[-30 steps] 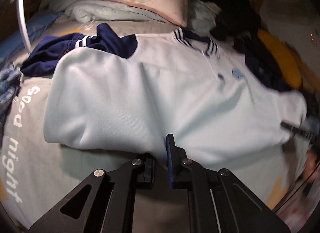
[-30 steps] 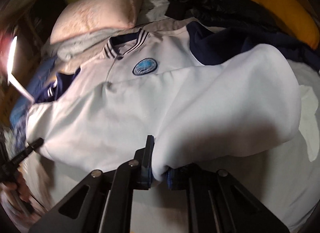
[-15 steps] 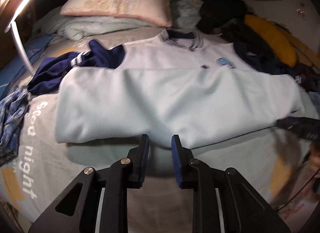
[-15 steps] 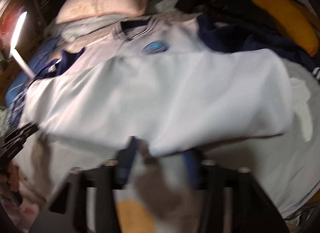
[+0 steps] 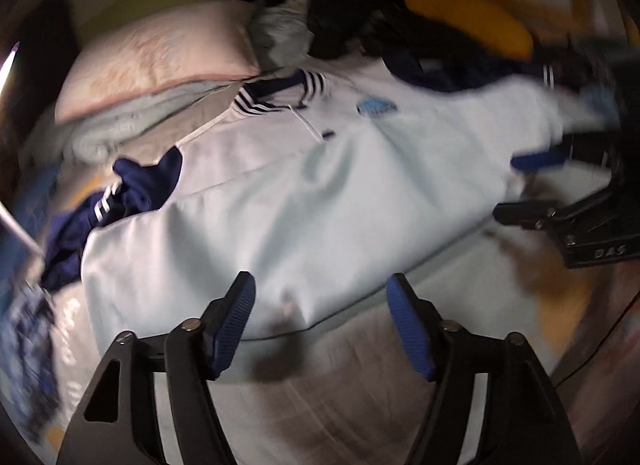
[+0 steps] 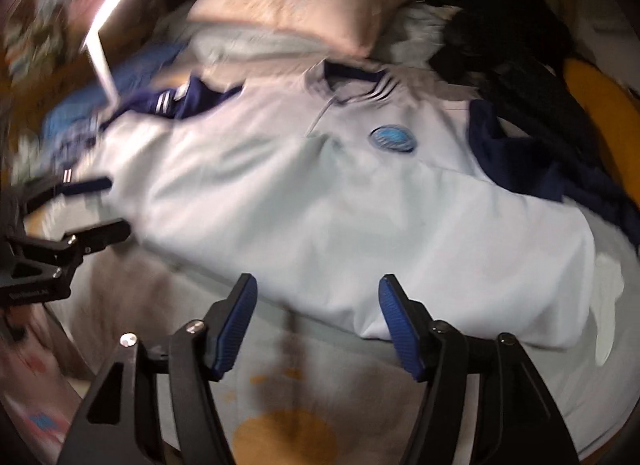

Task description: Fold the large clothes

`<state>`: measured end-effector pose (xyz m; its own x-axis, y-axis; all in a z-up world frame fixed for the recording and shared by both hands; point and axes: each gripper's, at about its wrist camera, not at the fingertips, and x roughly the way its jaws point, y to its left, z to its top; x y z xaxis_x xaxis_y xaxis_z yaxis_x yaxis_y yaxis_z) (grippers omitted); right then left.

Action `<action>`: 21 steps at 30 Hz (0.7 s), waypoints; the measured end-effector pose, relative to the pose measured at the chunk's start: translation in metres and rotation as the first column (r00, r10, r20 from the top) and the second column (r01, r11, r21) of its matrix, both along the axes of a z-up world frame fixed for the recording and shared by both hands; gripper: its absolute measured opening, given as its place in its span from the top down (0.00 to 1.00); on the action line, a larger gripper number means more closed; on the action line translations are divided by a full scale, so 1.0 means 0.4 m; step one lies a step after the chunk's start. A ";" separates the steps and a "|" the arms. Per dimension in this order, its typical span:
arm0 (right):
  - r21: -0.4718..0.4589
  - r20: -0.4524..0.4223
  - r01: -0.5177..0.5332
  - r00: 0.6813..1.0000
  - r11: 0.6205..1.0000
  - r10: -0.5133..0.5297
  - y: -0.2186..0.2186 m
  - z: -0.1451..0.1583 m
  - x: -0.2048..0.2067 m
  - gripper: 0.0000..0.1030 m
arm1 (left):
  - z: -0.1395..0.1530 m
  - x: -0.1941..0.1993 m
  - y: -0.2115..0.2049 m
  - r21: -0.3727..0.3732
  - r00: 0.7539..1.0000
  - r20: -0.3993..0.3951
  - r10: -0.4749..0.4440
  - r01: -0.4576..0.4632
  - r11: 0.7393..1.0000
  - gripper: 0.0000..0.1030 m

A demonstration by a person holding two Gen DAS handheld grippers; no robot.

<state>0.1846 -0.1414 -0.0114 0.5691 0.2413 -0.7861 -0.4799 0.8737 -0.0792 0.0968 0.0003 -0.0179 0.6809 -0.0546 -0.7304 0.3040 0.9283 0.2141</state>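
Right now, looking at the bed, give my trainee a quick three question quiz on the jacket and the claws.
1. True or false: the left claw grips the white jacket's hem.
2. What lies on the bed behind the jacket's collar: A pink pillow, B laptop, C basket?
3. Fill in: the round badge on the jacket's chest is ____.

Key: 1 false, both claws, left and right, are opening with nothing between the pads; 2 A; 3 blue.

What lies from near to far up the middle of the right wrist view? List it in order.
Right gripper, jaws opening with nothing between them → bedsheet → folded white jacket → its round blue badge → striped navy collar → pink pillow.
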 end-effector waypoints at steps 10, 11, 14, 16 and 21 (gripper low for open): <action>-0.263 0.159 0.033 0.987 0.964 0.009 0.038 -0.084 0.027 0.39 | -0.095 0.071 0.015 0.090 0.998 -0.005 0.069 -0.069 0.994 0.18; -0.272 0.183 0.069 0.983 0.960 -0.018 0.025 -0.083 0.043 0.37 | -0.095 0.084 0.037 0.080 0.994 0.011 0.108 -0.109 0.991 0.15; -0.236 0.170 0.093 0.984 0.967 -0.053 -0.011 -0.079 0.087 0.37 | -0.107 0.116 0.095 0.057 0.986 0.027 0.167 -0.168 0.984 0.14; -0.240 0.189 0.103 0.980 0.965 -0.058 -0.019 -0.076 0.095 0.37 | -0.101 0.114 0.110 0.067 0.980 0.095 0.175 -0.182 0.981 0.24; -0.300 0.276 0.130 0.960 0.945 -0.044 -0.017 -0.094 0.097 0.67 | -0.121 0.108 0.129 0.078 0.975 0.139 0.174 -0.186 0.980 0.88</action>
<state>0.2235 -0.1483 -0.0491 0.7723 -0.0522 -0.6331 -0.3275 0.8212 -0.4673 0.1401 0.0520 -0.0664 0.7633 0.1390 -0.6310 0.0980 0.9404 0.3258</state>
